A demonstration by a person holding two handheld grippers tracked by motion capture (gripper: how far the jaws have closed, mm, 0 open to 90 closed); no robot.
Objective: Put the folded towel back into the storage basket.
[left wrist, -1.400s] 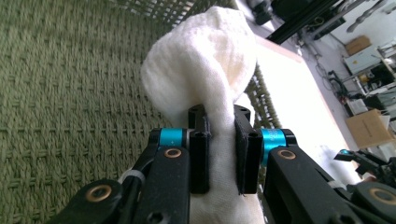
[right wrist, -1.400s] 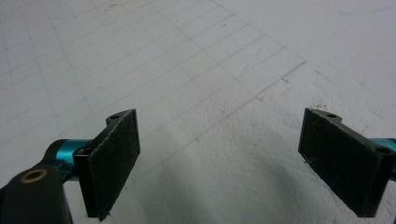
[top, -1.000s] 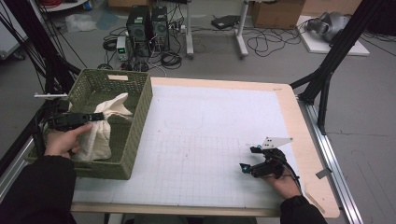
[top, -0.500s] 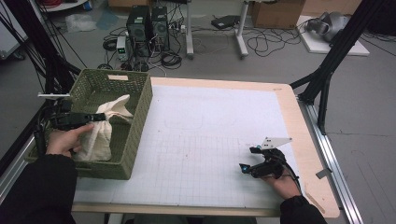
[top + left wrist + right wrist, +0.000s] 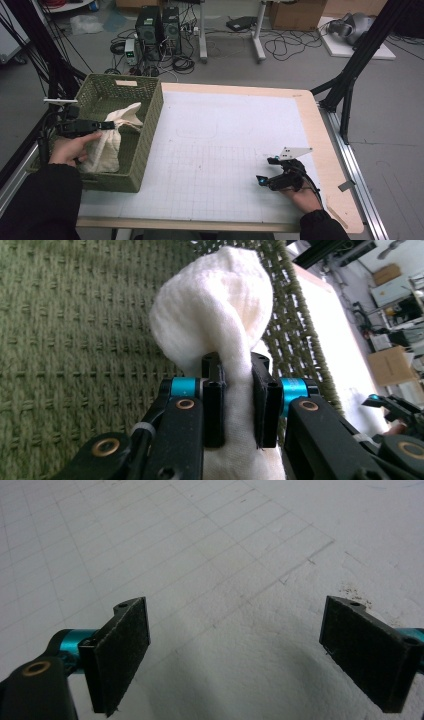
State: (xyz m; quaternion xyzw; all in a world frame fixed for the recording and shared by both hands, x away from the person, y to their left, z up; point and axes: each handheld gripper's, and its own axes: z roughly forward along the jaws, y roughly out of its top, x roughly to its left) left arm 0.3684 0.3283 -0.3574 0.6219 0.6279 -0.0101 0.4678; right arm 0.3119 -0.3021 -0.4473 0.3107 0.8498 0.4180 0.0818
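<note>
A cream cloth hangs inside the green woven basket at the table's left. My left gripper is shut on the cloth near its top, and the rest droops to the basket floor. In the left gripper view both pads pinch a fold of the cloth, which bulges above them. My right gripper rests low over the white gridded mat at the front right. Its jaws stand wide apart with nothing between the pads.
The wooden table carries a white gridded mat. Black frame legs stand by the right edge. Computers and cables lie on the floor behind the table.
The cloth in my left gripper has shifted slightly inside the basket. The right gripper has stayed where it was.
</note>
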